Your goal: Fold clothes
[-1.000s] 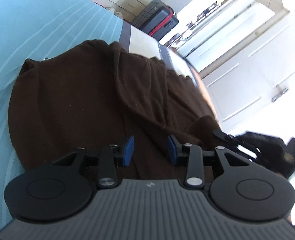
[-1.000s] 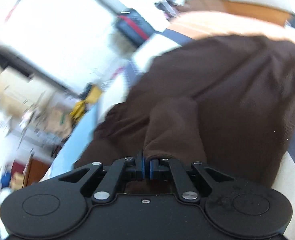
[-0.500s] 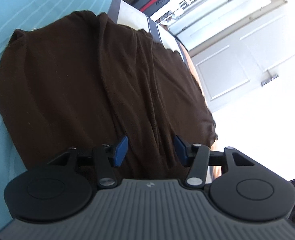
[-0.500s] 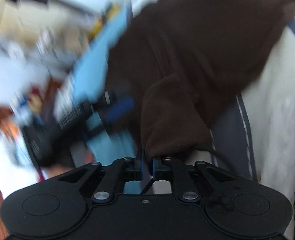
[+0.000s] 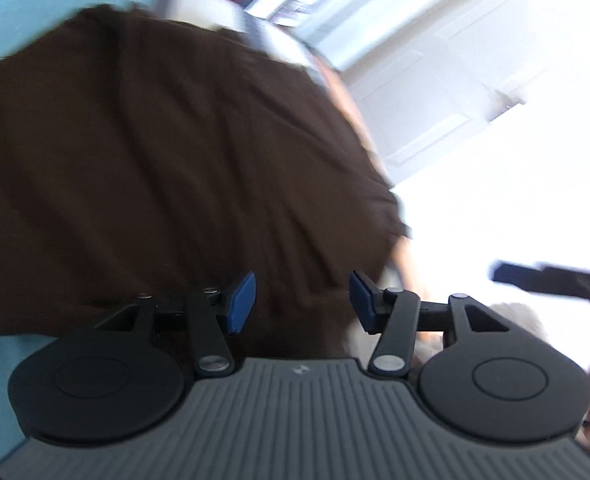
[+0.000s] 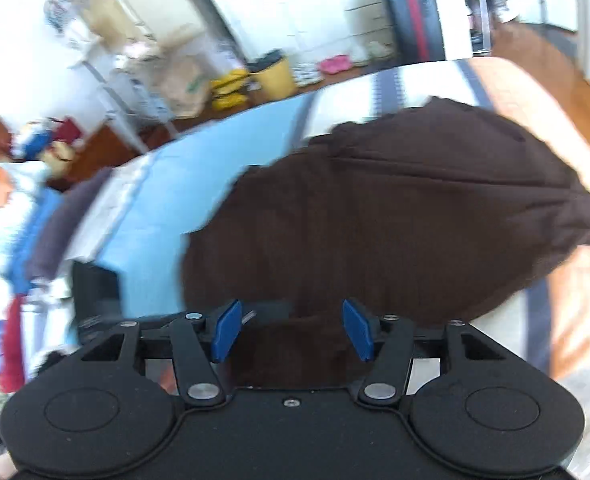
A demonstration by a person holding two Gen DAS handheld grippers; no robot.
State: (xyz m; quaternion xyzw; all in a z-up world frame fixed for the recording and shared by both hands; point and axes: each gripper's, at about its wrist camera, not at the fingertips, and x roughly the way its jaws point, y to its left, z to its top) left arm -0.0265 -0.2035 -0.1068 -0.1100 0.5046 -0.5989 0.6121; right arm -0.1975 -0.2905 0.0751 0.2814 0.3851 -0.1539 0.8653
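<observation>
The dark brown knit garment (image 6: pixel 395 216) lies spread on the bed's light blue sheet (image 6: pixel 163 200). The right claw (image 6: pixel 291 330) hangs just above the garment's near edge – its blue pads have just been opening, and nothing is between them. The left claw (image 5: pixel 302 300) is half open over the garment (image 5: pixel 167 168) – holding nothing.

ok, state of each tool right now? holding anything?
Left tool: open, nothing gripped; brown garment lies beneath it.
Right tool: open, jaws have just been opening; garment below, pads not pressing on it.
</observation>
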